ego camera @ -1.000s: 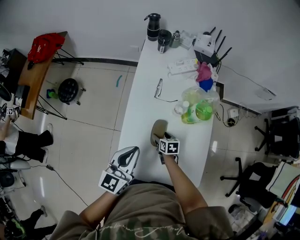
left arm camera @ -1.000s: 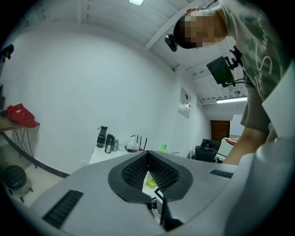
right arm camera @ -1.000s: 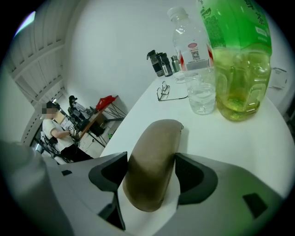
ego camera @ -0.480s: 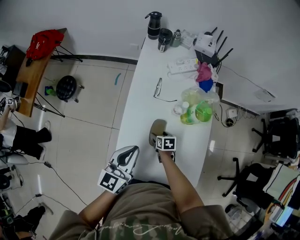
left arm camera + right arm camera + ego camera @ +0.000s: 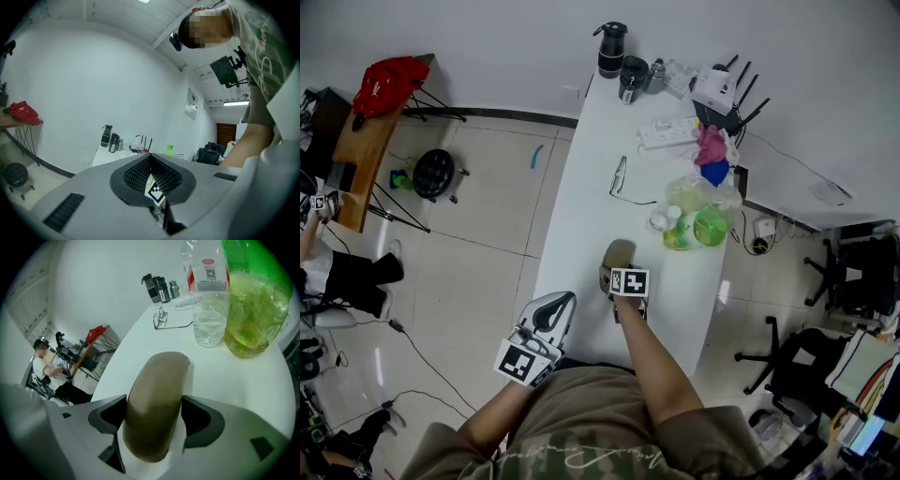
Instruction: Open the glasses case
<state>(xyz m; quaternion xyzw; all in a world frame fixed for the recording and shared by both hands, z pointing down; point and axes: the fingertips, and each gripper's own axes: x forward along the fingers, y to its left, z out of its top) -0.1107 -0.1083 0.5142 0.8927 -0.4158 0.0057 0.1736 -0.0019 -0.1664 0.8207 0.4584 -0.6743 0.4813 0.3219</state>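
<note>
A closed tan glasses case (image 5: pixel 617 254) lies on the white table (image 5: pixel 581 211) near its front end. My right gripper (image 5: pixel 619 272) points steeply down over the case's near end. In the right gripper view the case (image 5: pixel 157 399) fills the gap of the right gripper (image 5: pixel 152 416), whose jaws are opening at either side of it. My left gripper (image 5: pixel 562 300) hangs shut and empty beside the table's front left corner. Its fingertips (image 5: pixel 151 157) meet in the left gripper view.
Folded spectacles (image 5: pixel 619 178) lie further up the table. A clear water bottle (image 5: pixel 208 296) and a green bottle (image 5: pixel 253 301) stand right of the case. A power strip (image 5: pixel 666 134), pink cloth (image 5: pixel 708 145), router (image 5: pixel 712 89) and dark flasks (image 5: pixel 609 52) crowd the far end.
The right gripper's marker cube has turned slightly over the case's near end. The case and the left gripper have stayed put.
</note>
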